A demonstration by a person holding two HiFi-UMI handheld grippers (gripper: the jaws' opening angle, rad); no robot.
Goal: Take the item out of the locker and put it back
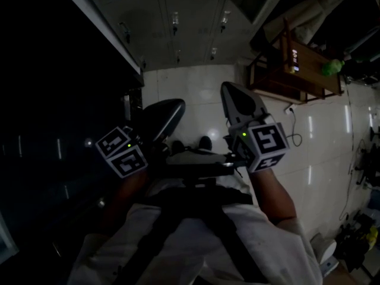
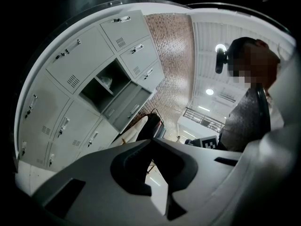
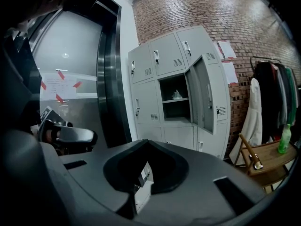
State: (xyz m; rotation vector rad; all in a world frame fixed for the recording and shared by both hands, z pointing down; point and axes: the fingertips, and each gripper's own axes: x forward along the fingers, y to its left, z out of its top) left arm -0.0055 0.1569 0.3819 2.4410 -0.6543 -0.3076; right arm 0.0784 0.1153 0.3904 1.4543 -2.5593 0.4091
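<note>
Held close in front of the chest, side by side, tips forward: left gripper and right gripper. Both pressed together, pinching nothing. Ahead of the right gripper's tips, well apart: one locker, one door swung open, one small pale item on the shelf inside. Too small to identify; hands mostly lost in the dark.

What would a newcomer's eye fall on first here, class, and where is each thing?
First the open locker, in the middle of the grey bank against the brick wall, door swung right, a small pale item on its shelf. Right of the bank hang coats, with a green bottle on a wooden stand below. In front, the left gripper and the right gripper are both shut and empty.
</note>
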